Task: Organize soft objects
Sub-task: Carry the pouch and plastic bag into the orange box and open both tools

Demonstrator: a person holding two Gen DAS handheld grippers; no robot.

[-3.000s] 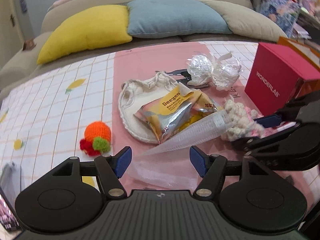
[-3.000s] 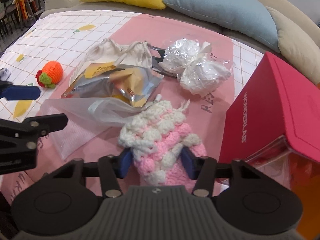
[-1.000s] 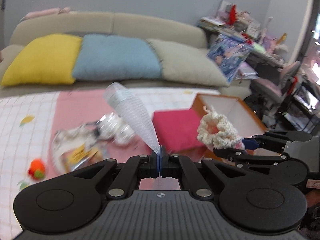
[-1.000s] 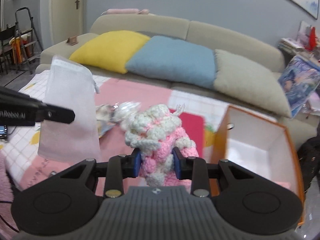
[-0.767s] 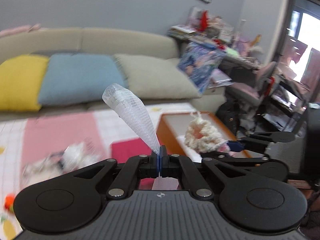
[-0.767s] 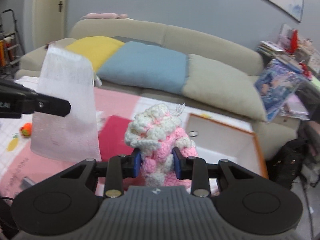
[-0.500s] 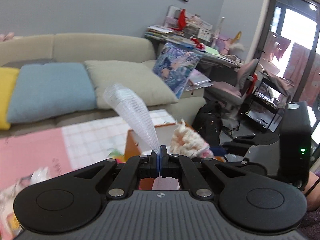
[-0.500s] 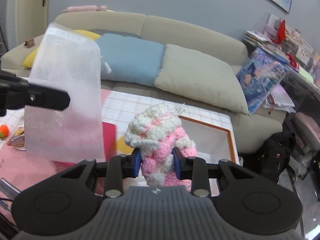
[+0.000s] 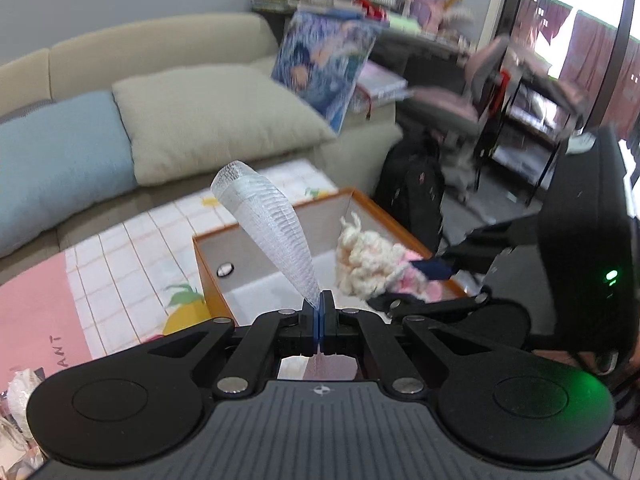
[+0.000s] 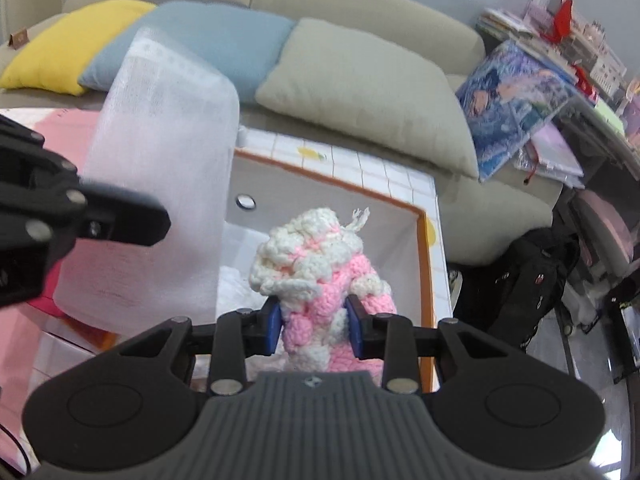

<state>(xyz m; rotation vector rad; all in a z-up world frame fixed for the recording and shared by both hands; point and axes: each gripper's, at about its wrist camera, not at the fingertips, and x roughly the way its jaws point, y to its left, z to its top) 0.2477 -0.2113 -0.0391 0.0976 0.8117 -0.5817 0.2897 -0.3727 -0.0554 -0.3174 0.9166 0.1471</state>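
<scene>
My left gripper (image 9: 320, 312) is shut on a white mesh pouch (image 9: 268, 232), which stands up and forward above the orange box (image 9: 212, 280). In the right wrist view the pouch (image 10: 160, 200) hangs from that gripper (image 10: 120, 216) at the box's left side. My right gripper (image 10: 314, 326) is shut on a pink and white crocheted piece (image 10: 320, 276), held over the open box (image 10: 426, 264). In the left wrist view the crocheted piece (image 9: 368, 264) and right gripper (image 9: 432, 276) are over the box's right part.
The box's white inside (image 10: 384, 232) holds some white material (image 10: 236, 284). Behind it stands a beige sofa (image 10: 360, 20) with yellow (image 10: 60, 48), blue (image 10: 208, 36) and beige cushions (image 10: 360, 88). A black backpack (image 10: 532, 280) and cluttered shelves (image 9: 400, 8) stand to the right.
Both grippers have carried their items from the pink table mat to the right and now hold them over the orange box. Both stay shut.
</scene>
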